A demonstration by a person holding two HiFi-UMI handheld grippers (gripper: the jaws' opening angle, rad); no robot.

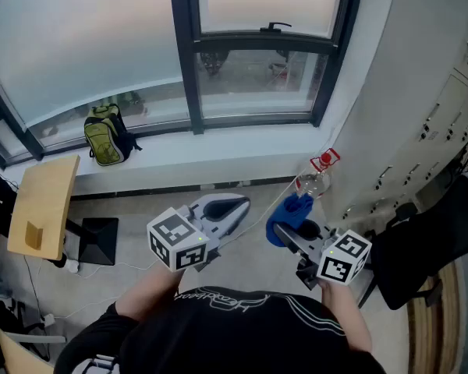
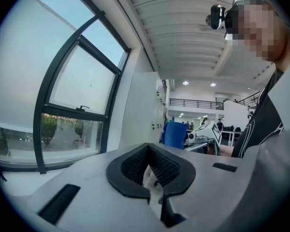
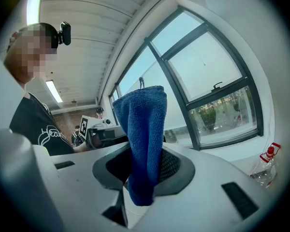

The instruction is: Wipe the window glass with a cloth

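status: right claw (image 3: 143,178) is clenched on a blue microfibre cloth (image 3: 144,129). the right gripper view shows the cloth pinched between the two jaws near its lower end, with the greater part standing free above them. probable reason: the free fold gives a soft face to press on a pane, with the hard jaws clear of the glass.

left claw (image 2: 152,170) is clenched with nothing in it. in the left gripper view its ribbed pads (image 2: 171,168) meet at the seam and no object lies between them. it is held beside the right claw, apart from it, probably as an idle spare.

position: both claws are low in front of the person's torso, well apart from the window glass (image 1: 86,45). cloth and glass are not in contact. open floor (image 1: 140,201) lies between the person and the window sill (image 1: 218,153).

nearby items: a clear spray bottle (image 1: 315,179) with a red trigger stands at the right end of the sill, probably staged there for wetting. a green backpack (image 1: 105,135) rests on the sill at the left, against the lower pane, and would obstruct wiping there.

task stage, as a judgement: approach only, wiping not yet begun. the next move calls for stepping closer and raising the right claw until the free fold lies flat on the glass.
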